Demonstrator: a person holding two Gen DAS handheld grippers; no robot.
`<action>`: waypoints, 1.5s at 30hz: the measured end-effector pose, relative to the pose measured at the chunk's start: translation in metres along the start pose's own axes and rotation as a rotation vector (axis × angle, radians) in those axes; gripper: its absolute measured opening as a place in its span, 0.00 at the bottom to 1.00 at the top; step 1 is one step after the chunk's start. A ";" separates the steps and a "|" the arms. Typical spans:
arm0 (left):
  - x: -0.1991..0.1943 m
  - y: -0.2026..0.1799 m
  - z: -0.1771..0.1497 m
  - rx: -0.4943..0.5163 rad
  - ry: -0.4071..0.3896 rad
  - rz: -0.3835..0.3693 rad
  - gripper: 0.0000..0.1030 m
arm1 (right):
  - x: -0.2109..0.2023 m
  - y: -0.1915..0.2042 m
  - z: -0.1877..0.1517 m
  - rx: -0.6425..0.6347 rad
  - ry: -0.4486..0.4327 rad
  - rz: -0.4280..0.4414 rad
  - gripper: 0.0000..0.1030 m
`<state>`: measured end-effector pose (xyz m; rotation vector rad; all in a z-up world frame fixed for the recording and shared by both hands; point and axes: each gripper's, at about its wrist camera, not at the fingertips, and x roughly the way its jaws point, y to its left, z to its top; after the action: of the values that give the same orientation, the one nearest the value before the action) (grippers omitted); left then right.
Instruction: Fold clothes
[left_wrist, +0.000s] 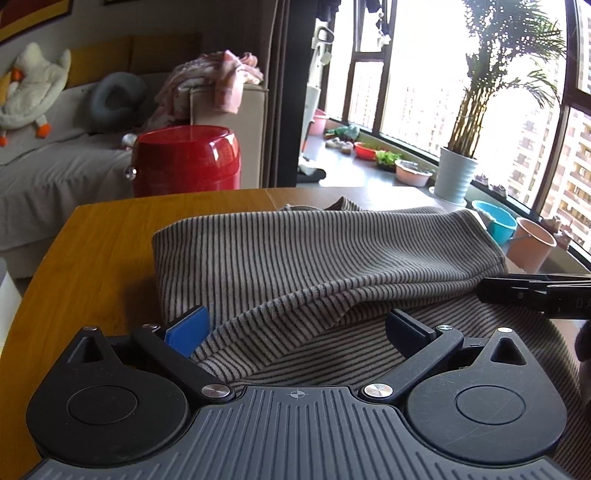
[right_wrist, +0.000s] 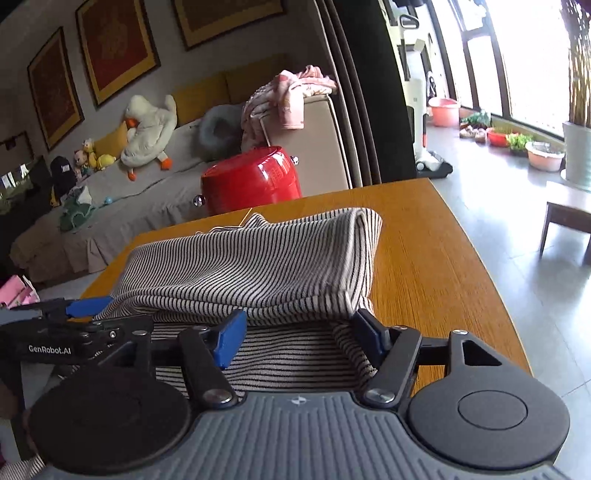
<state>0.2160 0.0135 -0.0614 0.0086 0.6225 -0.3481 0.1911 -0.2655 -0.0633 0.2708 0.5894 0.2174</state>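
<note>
A grey-and-black striped garment (left_wrist: 295, 251) lies folded over itself on the wooden table (left_wrist: 92, 258). Its upper layer ends in a loose fold just ahead of my left gripper (left_wrist: 297, 326). That gripper is open, its blue fingers (left_wrist: 188, 325) spread wide over the lower layer of cloth. From the right edge of this view my right gripper (left_wrist: 491, 288) reaches in at the fold. In the right wrist view the garment (right_wrist: 258, 266) fills the middle, and my right gripper (right_wrist: 300, 341) stands open at its near right corner. My left gripper (right_wrist: 85, 308) sits alongside at the left.
Behind the table stand a red round container (left_wrist: 186, 160) and a sofa (right_wrist: 147, 192) with a plush goose and pink clothes on its arm. Potted plants and plastic basins (left_wrist: 493, 223) line the window ledge. The table's right edge (right_wrist: 480, 258) drops to the floor, with a small low table (right_wrist: 569, 218) beyond.
</note>
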 end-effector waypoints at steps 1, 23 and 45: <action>0.000 0.002 0.000 -0.013 0.005 0.007 1.00 | -0.001 -0.001 -0.001 0.005 -0.002 0.005 0.63; -0.035 0.012 -0.022 -0.107 -0.005 0.017 1.00 | -0.088 0.004 -0.016 -0.042 0.031 0.027 0.44; -0.041 0.016 -0.026 -0.146 -0.026 -0.012 1.00 | -0.191 0.031 -0.055 -0.370 0.307 0.013 0.27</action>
<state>0.1755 0.0446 -0.0612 -0.1389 0.6211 -0.3136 0.0007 -0.2794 0.0013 -0.1204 0.8368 0.3791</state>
